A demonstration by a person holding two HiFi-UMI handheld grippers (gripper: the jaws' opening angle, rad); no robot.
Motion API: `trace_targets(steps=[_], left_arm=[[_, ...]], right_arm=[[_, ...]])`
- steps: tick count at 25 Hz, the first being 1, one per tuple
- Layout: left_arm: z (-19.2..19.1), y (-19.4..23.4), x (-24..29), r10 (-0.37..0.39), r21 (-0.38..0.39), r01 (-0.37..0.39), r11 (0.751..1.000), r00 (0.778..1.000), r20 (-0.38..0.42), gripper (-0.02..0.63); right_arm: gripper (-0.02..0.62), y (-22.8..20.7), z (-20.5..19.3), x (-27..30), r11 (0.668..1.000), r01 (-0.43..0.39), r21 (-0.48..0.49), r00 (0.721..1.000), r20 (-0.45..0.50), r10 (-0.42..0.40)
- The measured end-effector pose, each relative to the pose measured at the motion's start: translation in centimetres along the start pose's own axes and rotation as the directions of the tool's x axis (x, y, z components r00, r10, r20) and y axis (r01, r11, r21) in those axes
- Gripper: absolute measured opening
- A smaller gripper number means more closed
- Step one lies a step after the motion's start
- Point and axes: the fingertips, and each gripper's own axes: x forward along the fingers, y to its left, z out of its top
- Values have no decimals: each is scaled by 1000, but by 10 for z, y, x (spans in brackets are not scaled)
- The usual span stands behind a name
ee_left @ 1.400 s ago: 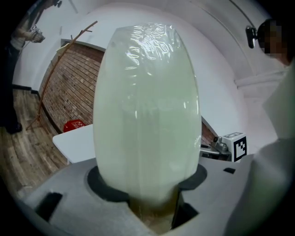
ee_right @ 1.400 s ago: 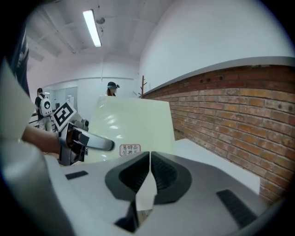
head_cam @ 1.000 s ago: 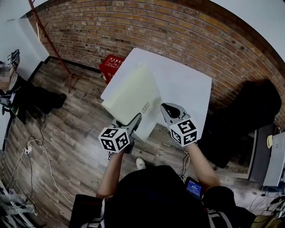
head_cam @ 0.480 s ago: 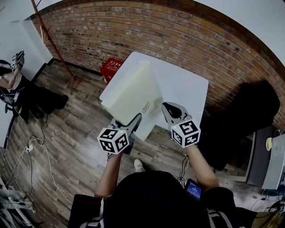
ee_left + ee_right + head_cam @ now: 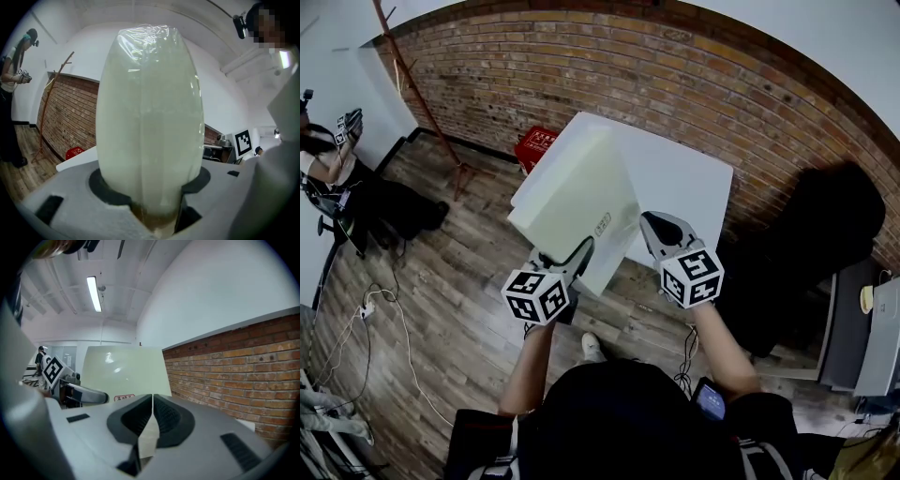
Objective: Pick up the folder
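One white table (image 5: pixel 686 178) here, one pale folder (image 5: pixel 577 206) above it. Two grippers at the table's near edge: left gripper (image 5: pixel 578 253), right gripper (image 5: pixel 656 228). One red crate (image 5: pixel 533 143) beside the table's far-left corner.

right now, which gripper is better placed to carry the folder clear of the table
Probably left. The left gripper clamps the folder at its thick edge, with the body standing between the jaws. The right gripper only pinches a thin edge of it.
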Motion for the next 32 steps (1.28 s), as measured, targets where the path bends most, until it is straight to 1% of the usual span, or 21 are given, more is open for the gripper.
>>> trace_targets(steps=[7, 13, 21, 27, 32], left_arm=[[5, -27, -14, 8, 45, -9, 999, 1000, 24, 275], [6, -46, -25, 14, 47, -17, 999, 999, 49, 275], [2, -74, -35, 16, 67, -21, 998, 998, 68, 275], [-5, -86, -43, 22, 70, -28, 997, 996, 83, 275], [-7, -91, -46, 26, 85, -33, 996, 997, 78, 275]], right_arm=[[34, 7, 13, -27, 999, 4, -32, 999, 36, -3], [32, 15, 17, -48, 999, -2, -35, 998, 55, 4], [31, 17, 13, -78, 1000, 6, -30, 998, 69, -4], [29, 18, 9, -96, 999, 0, -34, 997, 83, 3], [28, 22, 8, -104, 999, -4, -37, 996, 93, 7]])
